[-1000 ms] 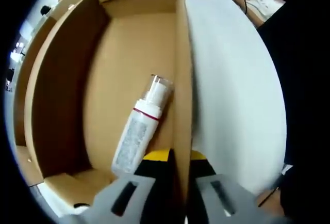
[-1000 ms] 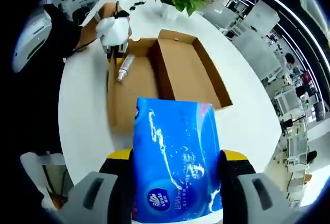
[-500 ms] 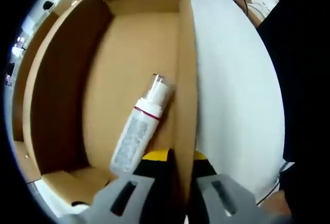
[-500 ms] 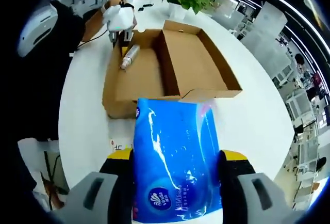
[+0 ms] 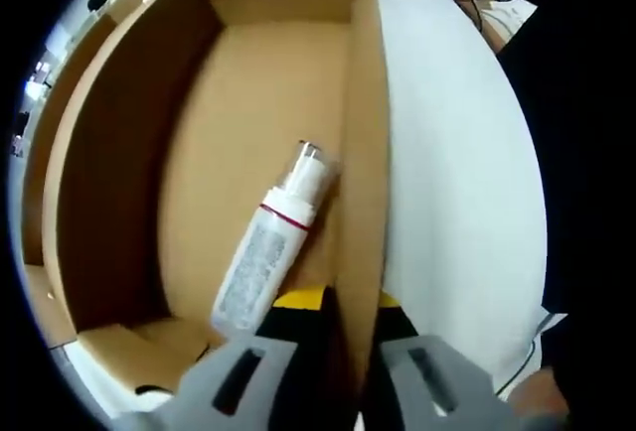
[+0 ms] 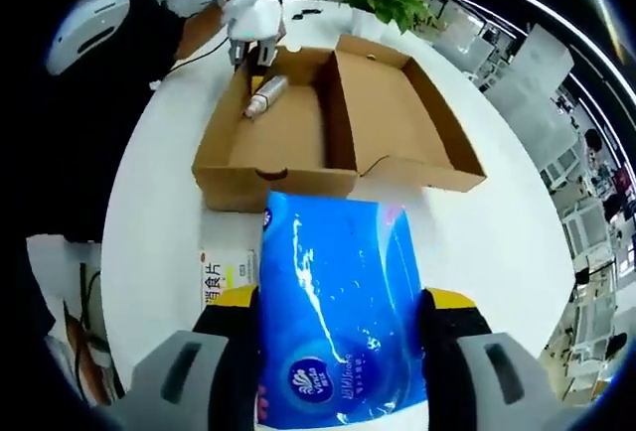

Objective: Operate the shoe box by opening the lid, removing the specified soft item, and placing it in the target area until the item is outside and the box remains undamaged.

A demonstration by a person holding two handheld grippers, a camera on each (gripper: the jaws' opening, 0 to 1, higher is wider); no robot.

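On the round white table (image 6: 517, 222) in an open office, our right gripper (image 6: 338, 352) is clamped across the blue plastic-wrapped tissue pack (image 6: 338, 312), its long axis running straight out between the jaws, already outside and just this side of the open brown cardboard shoe box (image 6: 298, 143). Our left gripper (image 5: 333, 352) pinches the box's side wall (image 5: 360, 173); a white bottle (image 5: 270, 252) lies inside.

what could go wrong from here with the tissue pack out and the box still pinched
The left gripper is shut on the box wall; a pull or twist could crease or tear the cardboard. The right gripper holds the soft tissue pack above the table; it could slip or be crushed. The bottle could roll if the box tips.
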